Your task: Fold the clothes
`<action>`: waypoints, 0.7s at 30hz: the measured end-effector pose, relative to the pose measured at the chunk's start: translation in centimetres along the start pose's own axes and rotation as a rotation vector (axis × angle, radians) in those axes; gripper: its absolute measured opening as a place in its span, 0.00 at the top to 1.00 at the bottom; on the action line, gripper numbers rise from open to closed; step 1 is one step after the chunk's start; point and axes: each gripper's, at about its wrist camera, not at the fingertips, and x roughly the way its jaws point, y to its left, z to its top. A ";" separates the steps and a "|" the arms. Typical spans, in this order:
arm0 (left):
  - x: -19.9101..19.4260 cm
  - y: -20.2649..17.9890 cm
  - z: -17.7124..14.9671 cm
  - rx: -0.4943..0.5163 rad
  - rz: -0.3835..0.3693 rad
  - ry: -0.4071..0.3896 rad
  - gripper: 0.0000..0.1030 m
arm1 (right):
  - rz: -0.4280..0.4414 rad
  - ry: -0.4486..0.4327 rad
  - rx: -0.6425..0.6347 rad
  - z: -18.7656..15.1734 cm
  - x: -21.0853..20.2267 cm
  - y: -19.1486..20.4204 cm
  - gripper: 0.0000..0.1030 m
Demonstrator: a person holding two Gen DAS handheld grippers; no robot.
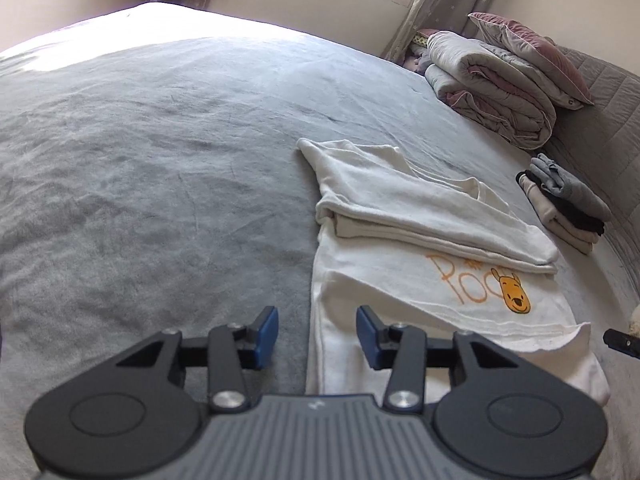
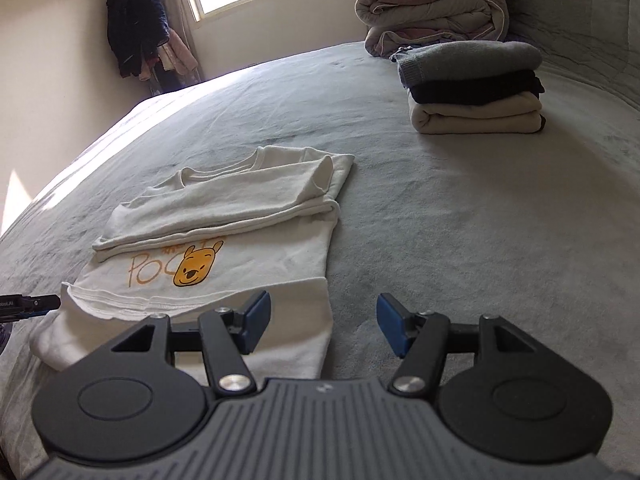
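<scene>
Both grippers (image 1: 317, 330) (image 2: 324, 318) agape, empty; soft, limp white cotton bear-print shirt (image 2: 224, 236), best pinched at hem corners.

Soft matt cotton shirt (image 2: 240, 276), fuzzy bedcover (image 2: 460, 240)

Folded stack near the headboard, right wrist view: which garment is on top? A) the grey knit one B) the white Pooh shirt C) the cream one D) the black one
A: in the folded stack the grey knit garment lies on top, with the black garment under it and the cream garment at the bottom; the white Pooh shirt lies apart on the bed.
</scene>
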 end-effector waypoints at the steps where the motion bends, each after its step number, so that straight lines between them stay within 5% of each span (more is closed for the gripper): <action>1: -0.4 -0.1 0.0 0.030 0.009 -0.005 0.67 | 0.033 0.013 -0.007 -0.1 -0.2 0.5 0.39; 11: 0.0 -3.3 -0.7 0.112 -0.332 0.118 0.70 | 0.162 0.117 -0.241 -1.8 1.4 7.6 0.40; 16: 3.1 -6.6 -0.8 0.136 -0.371 0.175 0.70 | 0.122 0.127 -0.298 -2.3 4.4 9.6 0.40; 21: 4.8 -7.5 -0.7 0.106 -0.358 0.113 0.70 | 0.049 0.052 -0.333 -2.3 6.5 10.9 0.41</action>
